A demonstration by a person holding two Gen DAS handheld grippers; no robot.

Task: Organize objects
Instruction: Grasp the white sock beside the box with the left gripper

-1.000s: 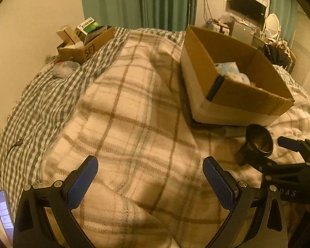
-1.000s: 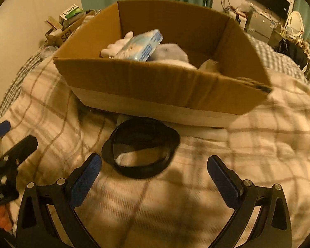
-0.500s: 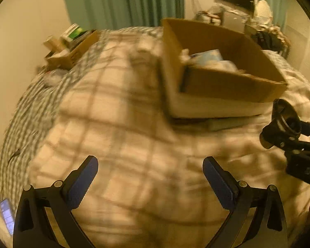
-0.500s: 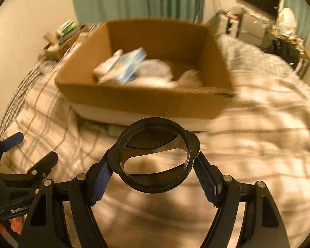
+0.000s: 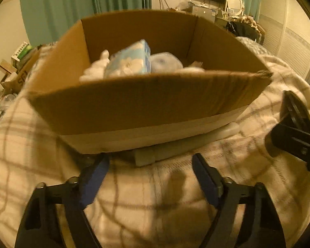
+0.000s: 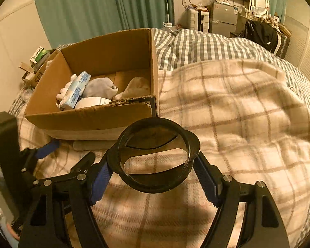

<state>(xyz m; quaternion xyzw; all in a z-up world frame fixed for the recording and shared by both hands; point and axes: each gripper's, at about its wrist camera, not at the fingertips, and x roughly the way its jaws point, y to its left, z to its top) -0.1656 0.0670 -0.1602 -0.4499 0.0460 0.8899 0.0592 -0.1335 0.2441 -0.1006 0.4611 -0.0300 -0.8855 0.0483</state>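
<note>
My right gripper (image 6: 153, 177) is shut on a black plastic ring (image 6: 155, 155) and holds it above the plaid blanket, near the front right corner of an open cardboard box (image 6: 88, 122). The ring also shows edge-on at the right of the left wrist view (image 5: 293, 111). The box (image 5: 146, 105) holds a blue tissue pack (image 5: 130, 62), white cloths and a bowl. My left gripper (image 5: 148, 177) is open and empty, close to the box's front wall. A flat pale slab (image 5: 175, 150) lies under the box's front edge.
The box sits on a bed with a plaid blanket (image 6: 237, 113) over a checked cover (image 6: 196, 43). A second small cardboard box (image 5: 16, 72) with packets stands at the far left. Green curtains, a fridge and a TV are behind.
My right gripper closed on the black ring and lifted it off the blanket. My left gripper moved right and up close to the box's front and narrowed somewhat.
</note>
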